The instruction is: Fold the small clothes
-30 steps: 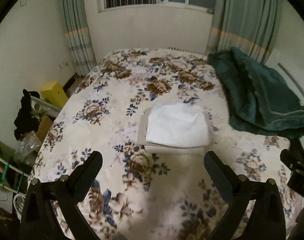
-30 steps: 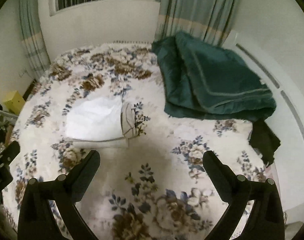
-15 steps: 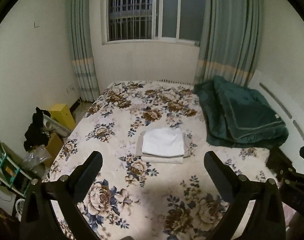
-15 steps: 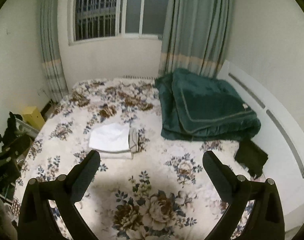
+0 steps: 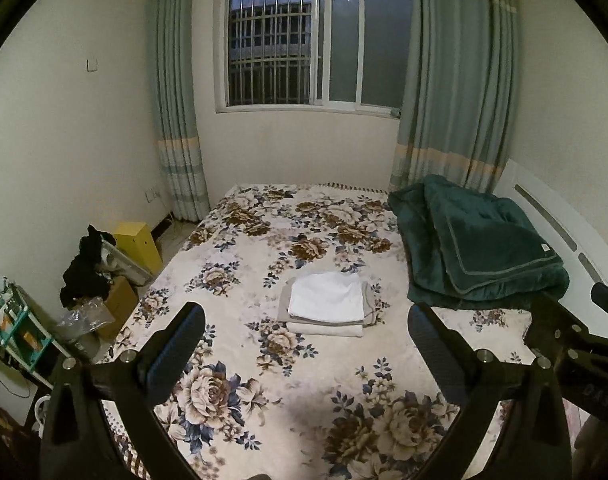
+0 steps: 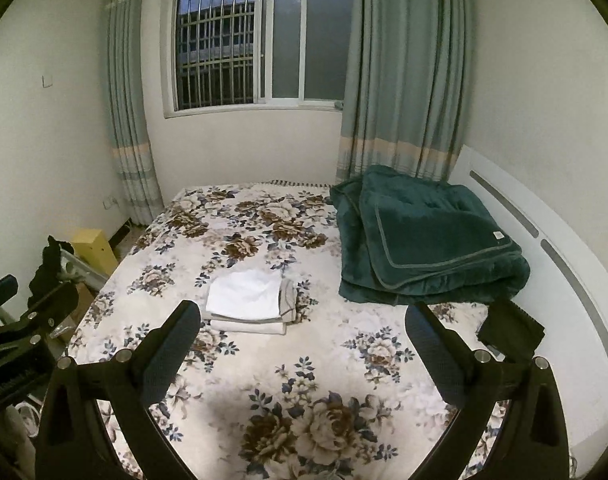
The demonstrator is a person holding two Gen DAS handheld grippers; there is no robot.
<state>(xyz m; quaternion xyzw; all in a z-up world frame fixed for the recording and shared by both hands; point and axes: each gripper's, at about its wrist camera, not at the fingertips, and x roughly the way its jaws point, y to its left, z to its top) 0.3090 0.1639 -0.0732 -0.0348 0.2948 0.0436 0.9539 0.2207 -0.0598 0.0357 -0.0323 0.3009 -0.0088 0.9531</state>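
A small stack of folded clothes, white garment (image 5: 327, 295) on top of beige ones, lies in the middle of the floral bedspread (image 5: 263, 380); it also shows in the right wrist view (image 6: 245, 295). My left gripper (image 5: 306, 338) is open and empty, held well back from the stack above the bed's near end. My right gripper (image 6: 303, 338) is open and empty, equally far back. The right gripper's body shows at the right edge of the left wrist view (image 5: 572, 340); the left one's at the left edge of the right wrist view (image 6: 19, 332).
A folded dark green blanket (image 5: 476, 244) lies at the bed's right side by the white headboard (image 6: 544, 240). A small black cloth (image 6: 510, 330) lies near it. Left of the bed stand a yellow box (image 5: 137, 240), a cardboard box, dark clothes and a shelf (image 5: 11, 332). A barred window and curtains are behind.
Both grippers have pulled back and up from the stack, which now looks smaller and farther. The window and walls have come into view. Both stay open.
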